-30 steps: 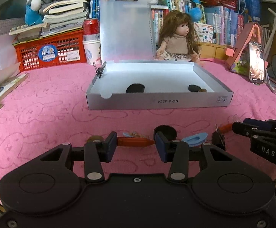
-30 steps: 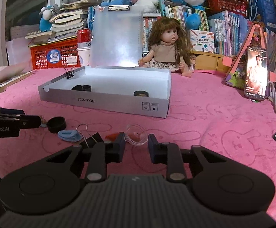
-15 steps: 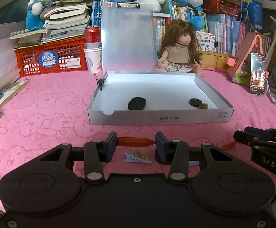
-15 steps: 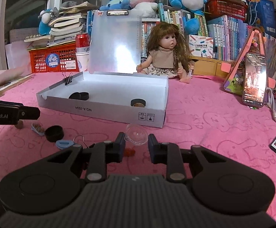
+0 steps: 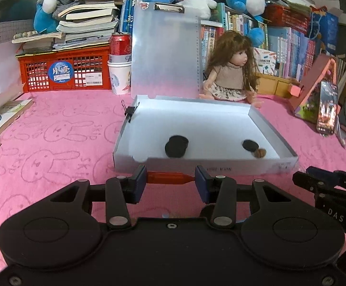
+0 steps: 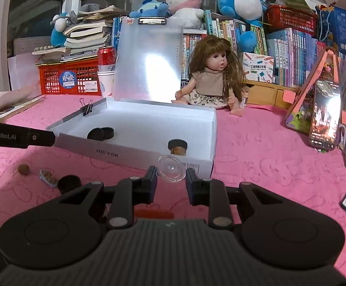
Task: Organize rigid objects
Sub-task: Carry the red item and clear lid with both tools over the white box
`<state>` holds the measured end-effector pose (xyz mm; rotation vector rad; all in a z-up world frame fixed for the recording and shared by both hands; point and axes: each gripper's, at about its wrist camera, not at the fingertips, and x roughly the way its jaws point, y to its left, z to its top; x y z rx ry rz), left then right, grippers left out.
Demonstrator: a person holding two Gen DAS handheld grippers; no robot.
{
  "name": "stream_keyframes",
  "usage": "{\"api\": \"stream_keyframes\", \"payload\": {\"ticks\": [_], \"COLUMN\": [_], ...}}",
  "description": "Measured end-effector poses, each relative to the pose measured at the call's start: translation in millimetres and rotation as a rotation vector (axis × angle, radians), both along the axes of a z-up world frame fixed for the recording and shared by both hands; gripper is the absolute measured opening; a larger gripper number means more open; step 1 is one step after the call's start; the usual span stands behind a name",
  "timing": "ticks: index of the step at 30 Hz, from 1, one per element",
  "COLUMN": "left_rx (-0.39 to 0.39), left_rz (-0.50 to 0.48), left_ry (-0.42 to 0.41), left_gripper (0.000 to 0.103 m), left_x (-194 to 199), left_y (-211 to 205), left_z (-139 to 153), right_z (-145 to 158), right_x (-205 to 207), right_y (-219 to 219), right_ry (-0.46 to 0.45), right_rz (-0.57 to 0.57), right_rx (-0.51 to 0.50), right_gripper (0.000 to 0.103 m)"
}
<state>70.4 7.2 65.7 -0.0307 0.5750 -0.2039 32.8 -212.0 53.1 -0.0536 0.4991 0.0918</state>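
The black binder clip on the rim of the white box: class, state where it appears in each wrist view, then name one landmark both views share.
Left wrist view: the binder clip sits left of centre, on the white box's far left corner.
Right wrist view: the binder clip sits upper left, on the box's left wall.
Shared landmark: the doll seated behind the box.

The pink tablecloth (image 5: pixel 53 128) looks like soft terry cloth (outlined rabbits stamped in). The white box (image 5: pixel 271 128) is matt cardboard; its raised lid (image 6: pixel 149 64) is frosted plastic with a sheen. The clear dome (image 6: pixel 171 170) is glossy, transparent plastic.
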Motion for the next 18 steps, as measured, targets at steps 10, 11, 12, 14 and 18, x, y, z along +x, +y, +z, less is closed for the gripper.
{"api": "stream_keyframes", "payload": {"ticks": [10,11,12,14,18], "left_rx": [0.010,0.013,0.011,-0.002,0.010], "left_rz": [-0.014,-0.013,-0.010,-0.007,-0.004], "left_ry": [-0.014,-0.017,-0.017,-0.006,0.030], "left_gripper": [0.042,0.042,0.042,0.042,0.042], "left_x": [39,43,48,58,81], "left_y": [-8,-9,-10,-10,-10], "left_z": [14,15,16,18,18], "right_z": [10,11,12,13,16], "right_x": [36,41,45,53,72], "right_y": [-9,-10,-11,-14,-20], "right_ry": [0.034,0.039,0.044,0.055,0.083], "right_rz": [-0.017,-0.019,-0.021,-0.024,-0.030], "right_rx": [0.035,0.041,0.047,0.062,0.085], "right_gripper": [0.031,0.031,0.031,0.031,0.031]}}
